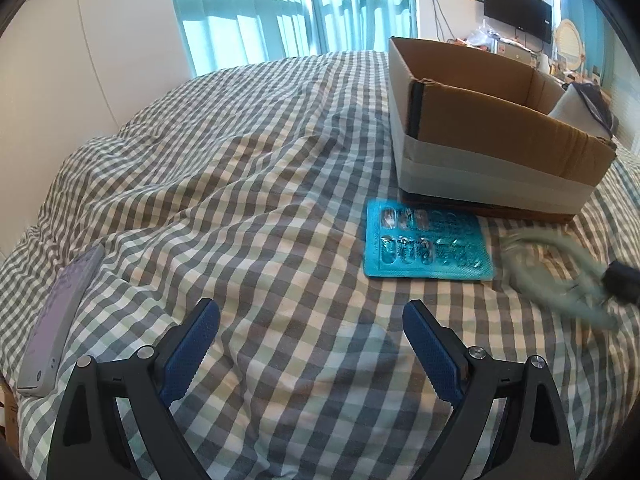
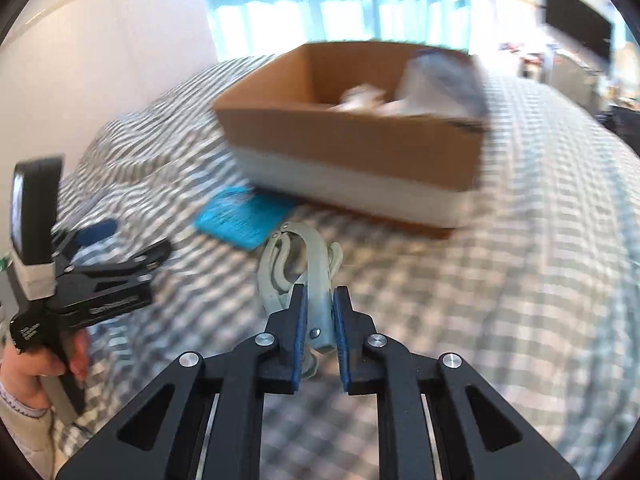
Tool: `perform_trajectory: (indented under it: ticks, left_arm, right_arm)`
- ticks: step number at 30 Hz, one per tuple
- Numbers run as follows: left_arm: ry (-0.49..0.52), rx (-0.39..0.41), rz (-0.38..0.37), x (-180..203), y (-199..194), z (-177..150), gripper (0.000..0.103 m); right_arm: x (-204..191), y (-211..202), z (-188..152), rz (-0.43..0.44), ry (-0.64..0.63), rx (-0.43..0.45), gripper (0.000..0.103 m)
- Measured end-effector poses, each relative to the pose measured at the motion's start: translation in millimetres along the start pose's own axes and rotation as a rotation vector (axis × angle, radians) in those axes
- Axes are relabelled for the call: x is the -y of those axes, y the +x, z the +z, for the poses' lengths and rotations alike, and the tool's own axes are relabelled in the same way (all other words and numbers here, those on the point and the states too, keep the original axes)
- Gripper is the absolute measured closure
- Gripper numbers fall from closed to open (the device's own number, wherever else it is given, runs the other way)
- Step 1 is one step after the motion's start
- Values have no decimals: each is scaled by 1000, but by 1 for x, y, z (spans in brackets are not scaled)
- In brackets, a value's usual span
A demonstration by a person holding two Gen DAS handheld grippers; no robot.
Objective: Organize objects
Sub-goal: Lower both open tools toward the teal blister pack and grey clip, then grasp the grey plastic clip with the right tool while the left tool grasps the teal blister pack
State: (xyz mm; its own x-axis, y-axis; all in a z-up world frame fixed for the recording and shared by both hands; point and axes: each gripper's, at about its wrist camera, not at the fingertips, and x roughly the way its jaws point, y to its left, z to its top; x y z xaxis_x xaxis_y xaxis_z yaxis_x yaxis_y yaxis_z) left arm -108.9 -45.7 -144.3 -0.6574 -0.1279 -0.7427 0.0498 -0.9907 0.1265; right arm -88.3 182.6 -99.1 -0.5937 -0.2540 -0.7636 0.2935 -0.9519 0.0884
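My right gripper (image 2: 320, 300) is shut on a grey-green plastic clip hanger (image 2: 316, 264) and holds it above the checked bedspread; it shows blurred in the left wrist view (image 1: 560, 272). A teal blister pack (image 1: 426, 246) lies flat on the bed just in front of an open cardboard box (image 1: 492, 140), which holds white items; both also show in the right wrist view, the pack (image 2: 244, 216) and the box (image 2: 360, 148). My left gripper (image 1: 312, 312) is open and empty, low over the bed, short of the blister pack. It shows at the left of the right wrist view (image 2: 132, 240).
A grey remote control (image 1: 56, 320) lies on the bed at the far left near its edge. The checked bedspread (image 1: 240, 160) is rumpled. Curtained windows and a wall-mounted screen (image 1: 516, 8) stand beyond the bed.
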Motion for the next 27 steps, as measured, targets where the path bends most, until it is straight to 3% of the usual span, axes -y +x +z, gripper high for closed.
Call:
perform_trajectory:
  ticks: [2,7,8,9,11,14,18,25,26,27]
  left_arm:
    - [5,2,-5,2,0,-1,8]
    - [18,9,-11,5,-2,-1,8]
    - [19,11,-14,5,-2,-2,8]
    - [19,12,-16,5,-2,-2,8]
    - [19,8,-18,6,-1,-2,8]
    - [20,1,-19,6,0,-3,8]
    - [24,-3,-20,7,1,-4,8]
    - [55,0,-39,16,1,-4,8]
    - [58,1,-52,18,0,-3,8]
    - [59,1,-70,21,0,-2,8]
  right_arm:
    - [12,-6,-2,-80,-19,-2,90]
    - [29,-5,-6,-25,58,-18,89]
    - [27,-3,-6,-30,45,-17,84]
    - [26,0,-5,-27,28,-18,67]
    - [21,9,-4,0,21,-40,47]
    - [18,29,-1,36,58,-71,46]
    - [11,56,1,-7,29,-106,39]
    - [3,54,-1,-61,-21,-88,43]
    - [4,50,-1,-71,-24,-75,50]
    - [4,44,-2,-76,-26,-59,64]
